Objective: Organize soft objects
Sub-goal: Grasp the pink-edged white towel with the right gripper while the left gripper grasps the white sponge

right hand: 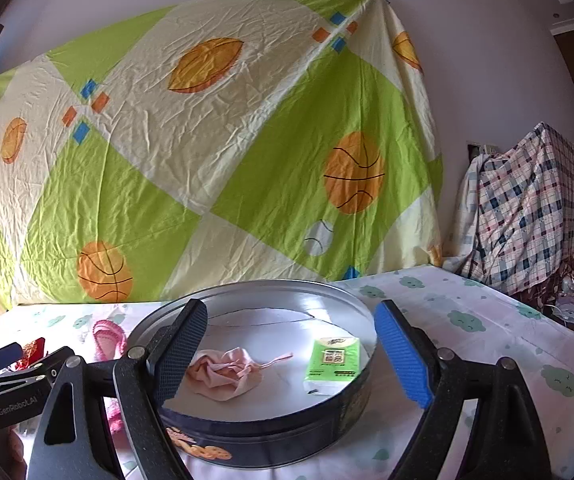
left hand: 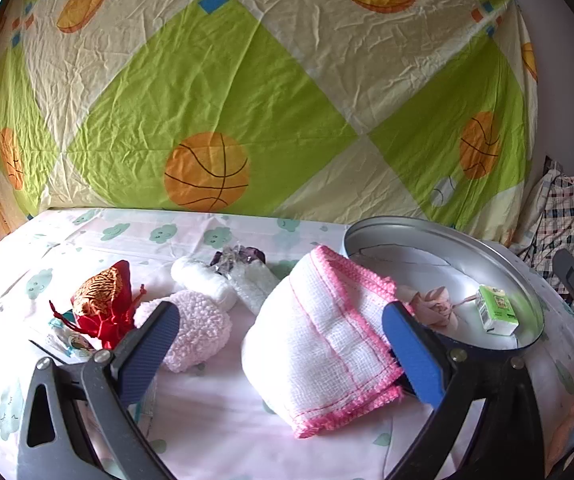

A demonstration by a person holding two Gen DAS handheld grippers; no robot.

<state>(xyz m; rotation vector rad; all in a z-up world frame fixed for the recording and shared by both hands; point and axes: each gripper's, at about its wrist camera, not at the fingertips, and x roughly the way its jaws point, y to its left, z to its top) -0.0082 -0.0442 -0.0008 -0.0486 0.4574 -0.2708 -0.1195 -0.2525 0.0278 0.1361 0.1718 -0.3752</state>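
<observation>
A white gauze cloth with pink edging (left hand: 327, 340) stands bunched between the fingers of my left gripper (left hand: 283, 320). It is folded around the right finger only, and the jaws stand wide open. Its pink edge (right hand: 109, 340) shows in the right wrist view. A round metal tin (left hand: 447, 232) sits to the right, holding a pink drawstring pouch (right hand: 227, 372) and a green tissue pack (right hand: 333, 362). My right gripper (right hand: 291, 312) hovers open at the tin (right hand: 271, 428), its left finger over the inside and its right finger outside the rim. A red pouch (left hand: 103, 304) and a fluffy pale pink piece (left hand: 199, 332) lie to the left.
A white roll (left hand: 203, 280), a bubble-wrapped piece (left hand: 255, 288) and a small purple and clear item (left hand: 239, 260) lie behind on the cloud-print bedsheet (left hand: 207, 400). A basketball-print sheet (left hand: 247, 80) hangs on the wall. Plaid fabric (right hand: 527, 208) is piled at the right.
</observation>
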